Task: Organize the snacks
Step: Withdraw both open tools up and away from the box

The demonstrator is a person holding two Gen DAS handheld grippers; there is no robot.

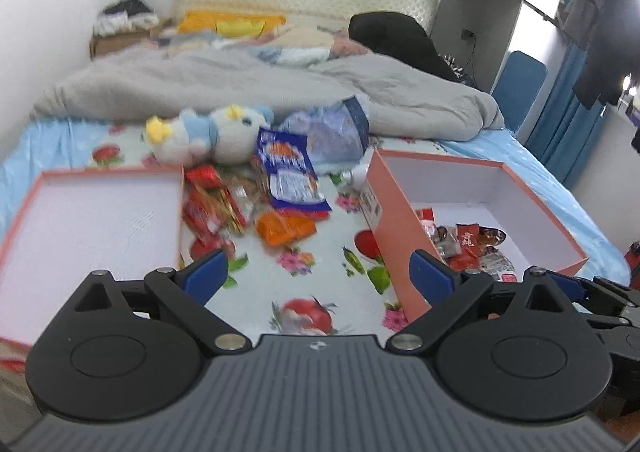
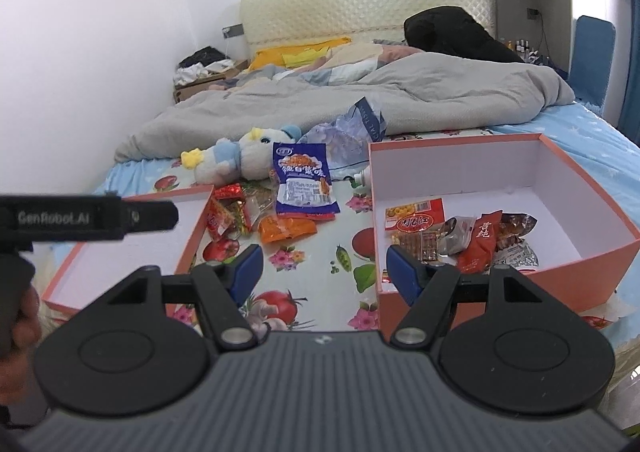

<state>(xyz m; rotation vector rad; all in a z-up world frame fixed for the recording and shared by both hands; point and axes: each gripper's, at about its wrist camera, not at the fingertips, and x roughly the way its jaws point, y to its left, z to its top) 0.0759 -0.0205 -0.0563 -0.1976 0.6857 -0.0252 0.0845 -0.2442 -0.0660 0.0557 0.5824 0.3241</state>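
Loose snacks lie on the bed sheet between two boxes: a blue packet (image 1: 290, 176) (image 2: 305, 182), an orange packet (image 1: 285, 228) (image 2: 286, 229) and red packets (image 1: 208, 208) (image 2: 228, 212). The deep orange box (image 1: 576, 252) (image 2: 624, 248) on the right holds several snack packets (image 2: 480, 240). The shallow orange lid (image 1: 80, 220) (image 2: 132, 264) lies on the left. My left gripper (image 1: 320, 276) is open and empty above the sheet between lid and box. My right gripper (image 2: 322, 272) is open and empty, its right finger over the box's near left corner.
A plush toy (image 1: 208, 132) (image 2: 244, 156) and a clear plastic bag (image 1: 332, 132) (image 2: 348, 132) lie behind the snacks. A grey duvet (image 1: 240, 84) (image 2: 360, 96) covers the far bed. The left gripper's body (image 2: 88, 216) shows in the right wrist view.
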